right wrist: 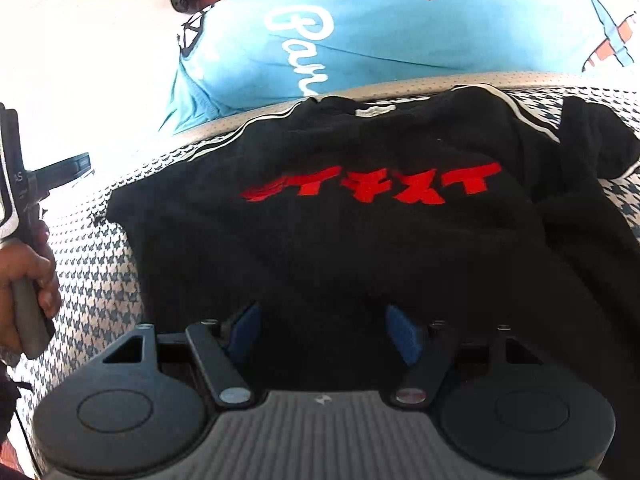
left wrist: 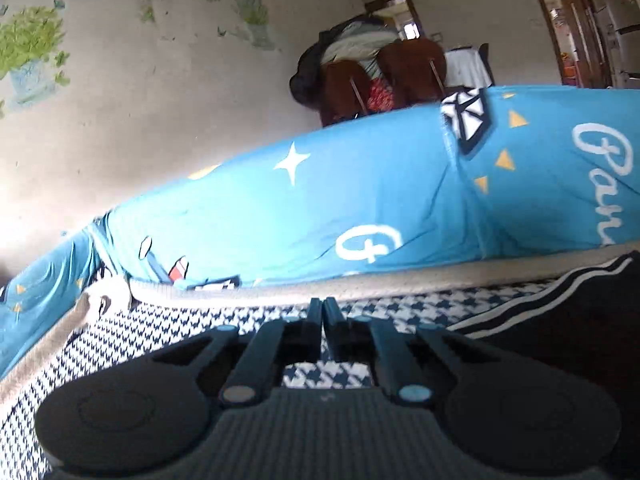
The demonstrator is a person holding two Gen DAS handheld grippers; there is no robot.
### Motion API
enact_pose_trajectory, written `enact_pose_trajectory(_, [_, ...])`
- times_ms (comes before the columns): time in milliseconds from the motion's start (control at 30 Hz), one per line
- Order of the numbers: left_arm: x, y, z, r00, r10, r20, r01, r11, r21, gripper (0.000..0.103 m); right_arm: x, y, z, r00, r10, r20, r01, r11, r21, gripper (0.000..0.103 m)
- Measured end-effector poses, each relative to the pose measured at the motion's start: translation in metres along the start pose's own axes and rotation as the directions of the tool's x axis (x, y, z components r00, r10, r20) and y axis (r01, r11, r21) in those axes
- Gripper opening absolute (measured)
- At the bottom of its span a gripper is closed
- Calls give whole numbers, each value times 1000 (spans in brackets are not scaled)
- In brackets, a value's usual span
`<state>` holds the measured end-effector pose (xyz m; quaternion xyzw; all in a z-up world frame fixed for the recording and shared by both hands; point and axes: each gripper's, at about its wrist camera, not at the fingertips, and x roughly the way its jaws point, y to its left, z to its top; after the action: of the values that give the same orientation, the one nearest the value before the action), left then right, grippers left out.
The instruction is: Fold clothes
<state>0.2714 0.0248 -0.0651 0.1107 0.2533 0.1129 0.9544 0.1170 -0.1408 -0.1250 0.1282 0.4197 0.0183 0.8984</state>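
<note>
left gripper (left wrist: 322, 306): fingers together, nothing between them, over the houndstooth cover (left wrist: 152, 336) | right gripper (right wrist: 322, 330): fingers apart, above the hem; contact unclear | black T-shirt (right wrist: 340, 248): red lettering, spread on the cover; blue quilt (right wrist: 380, 40) just beyond

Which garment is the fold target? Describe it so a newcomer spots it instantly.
Find the bright blue printed bedding, then the houndstooth surface in front of it. The black top lies spread there, partly under the right gripper. Red lettering and white striped trim mark it out.
</note>
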Motion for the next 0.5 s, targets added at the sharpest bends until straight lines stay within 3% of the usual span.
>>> enact_pose_trajectory(133, [14, 23, -6, 986, -114, -119, 100, 988, -113, 6, 2, 4, 0, 1000, 8, -3, -8, 1000, -9, 70])
enact_pose_trajectory(233, [13, 27, -10, 970, -185, -154, 164, 976, -140, 9, -1, 11, -2, 999, 31, 18, -31, 999, -45, 70])
enact_pose_trajectory(367, [8, 24, -12, 948, -257, -190, 224, 958, -180, 30, -6, 27, -6, 996, 73, 51, -66, 990, -126, 70])
enact_pose_trajectory(500, [6, 17, -17, 932, -288, -218, 255, 952, -171, 37, -13, 46, -14, 986, 150, 68, -133, 968, -212, 69])
